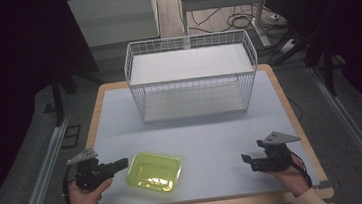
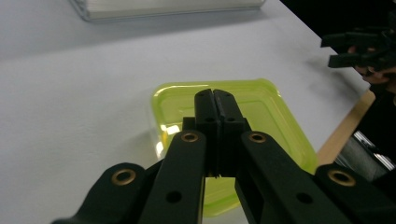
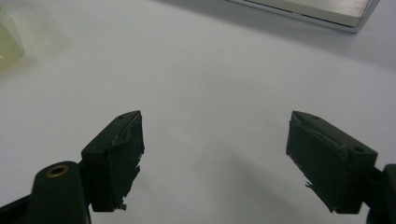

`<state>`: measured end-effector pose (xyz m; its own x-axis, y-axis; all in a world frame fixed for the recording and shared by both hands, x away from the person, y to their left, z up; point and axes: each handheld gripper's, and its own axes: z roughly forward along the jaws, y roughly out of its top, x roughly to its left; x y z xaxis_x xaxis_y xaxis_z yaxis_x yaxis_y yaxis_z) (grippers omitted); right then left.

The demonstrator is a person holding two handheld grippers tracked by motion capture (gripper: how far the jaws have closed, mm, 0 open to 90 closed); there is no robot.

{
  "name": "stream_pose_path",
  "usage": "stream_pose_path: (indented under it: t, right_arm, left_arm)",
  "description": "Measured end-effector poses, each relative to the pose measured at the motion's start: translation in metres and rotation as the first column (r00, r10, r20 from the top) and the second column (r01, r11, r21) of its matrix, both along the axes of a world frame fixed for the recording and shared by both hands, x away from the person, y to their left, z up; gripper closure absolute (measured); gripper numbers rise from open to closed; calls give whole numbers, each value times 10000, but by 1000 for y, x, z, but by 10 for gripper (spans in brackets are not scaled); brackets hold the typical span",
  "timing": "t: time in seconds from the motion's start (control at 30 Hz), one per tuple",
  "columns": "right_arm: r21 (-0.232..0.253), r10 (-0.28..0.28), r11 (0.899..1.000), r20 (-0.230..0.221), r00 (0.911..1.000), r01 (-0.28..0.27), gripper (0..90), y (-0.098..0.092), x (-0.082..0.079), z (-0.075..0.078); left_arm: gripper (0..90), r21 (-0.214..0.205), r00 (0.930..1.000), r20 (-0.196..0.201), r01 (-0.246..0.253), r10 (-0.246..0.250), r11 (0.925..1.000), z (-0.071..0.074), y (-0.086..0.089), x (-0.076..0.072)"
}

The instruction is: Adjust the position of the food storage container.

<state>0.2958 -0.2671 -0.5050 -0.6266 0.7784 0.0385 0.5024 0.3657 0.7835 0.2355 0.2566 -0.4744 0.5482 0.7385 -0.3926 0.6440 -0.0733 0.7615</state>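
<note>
the worktop (image 1: 207, 129) is a pale sheet with a wooden border showing along its left, right and near edges; beyond the border the floor drops away dark on both sides, with metal rails running beside it. between the two claws lies a broad stretch of bare surface, and more bare surface runs ahead of them up to the wire basket (image 1: 191, 76), which stands well ahead of both claws at the far middle, its white mesh walls upright and its top open.

the left claw (image 1: 122, 163) sits near the near-left corner, close to the left border, its jaws clenched together with nothing between them; in the left gripper view the two black tips (image 2: 215, 100) meet flat above the container. the right claw (image 1: 247, 159) rests near the near-right corner, close to the right border, jaws released and standing wide over bare worktop (image 3: 210, 93).

the green container (image 1: 154, 171) lies just ahead of the left claw's tip, almost touching it, and well apart from the right claw. it is a shallow, translucent yellow-green tray with rounded corners, a raised rim and a glossy floor (image 2: 275, 121) catching light, sitting flat and open side up.
</note>
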Motion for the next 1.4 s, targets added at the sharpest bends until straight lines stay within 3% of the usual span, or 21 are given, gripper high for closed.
stream_pose_path:
  t: [0.2,0.53,0.77,0.93,0.97,1.03,1.07,1.1,1.13,1.2,1.27,1.3,1.33,1.4]
  right_arm:
    - [10,-6,10000,9,10000,6,193,0,0,0]
    - [-40,8,10000,12,10000,-8,195,-1,0,0]
    - [-66,24,10000,-14,10000,-24,196,1,0,-1]
    - [-76,38,10000,-19,10000,-38,196,1,0,-1]
    - [-76,38,10000,-19,10000,-38,196,1,0,-1]
    - [-67,43,10000,-32,10000,-43,196,1,0,-1]
    - [-68,48,10000,-36,10000,-48,196,1,0,-1]
    - [-71,44,10000,-52,10000,-44,196,1,0,-2]
    - [-71,44,10000,-52,10000,-44,196,1,0,-2]
    - [-70,43,10000,-60,10000,-44,196,1,0,-2]
    - [-69,52,10000,-46,10000,-52,197,1,0,-1]
    - [-69,52,10000,-46,10000,-52,197,1,0,-1]
    - [-70,56,10000,-53,10000,-57,197,1,-1,-2]
    - [-75,63,10000,-62,10000,-63,196,1,-1,-2]
  left_arm:
    - [900,103,9977,26,675,-675,9977,4,-16,-3]
    - [900,141,9927,-131,1201,-1200,9927,2,-27,-4]
    - [900,276,9820,-195,1882,-1877,9817,1,-44,-7]
    - [900,439,9686,-299,2481,-2469,9678,-3,-58,-10]
    - [900,439,9686,-299,2481,-2469,9678,-3,-58,-10]
    - [900,531,9554,-376,2946,-2929,9541,-5,-68,-15]
    - [900,531,9554,-376,2946,-2929,9541,-5,-68,-15]
    - [900,600,9470,-446,3204,-3181,9454,-6,-73,-18]
    - [900,600,9470,-446,3204,-3181,9454,-6,-73,-18]
    - [900,743,9293,-591,3682,-3645,9268,-10,-84,-23]
    - [900,831,9197,-707,3913,-3862,9165,-13,-89,-25]
    - [900,831,9197,-707,3913,-3862,9165,-13,-89,-25]
    - [900,874,9149,-800,4019,-3957,9115,-16,-93,-26]
    - [900,1099,9018,-981,4302,-4209,8960,-20,-98,-27]
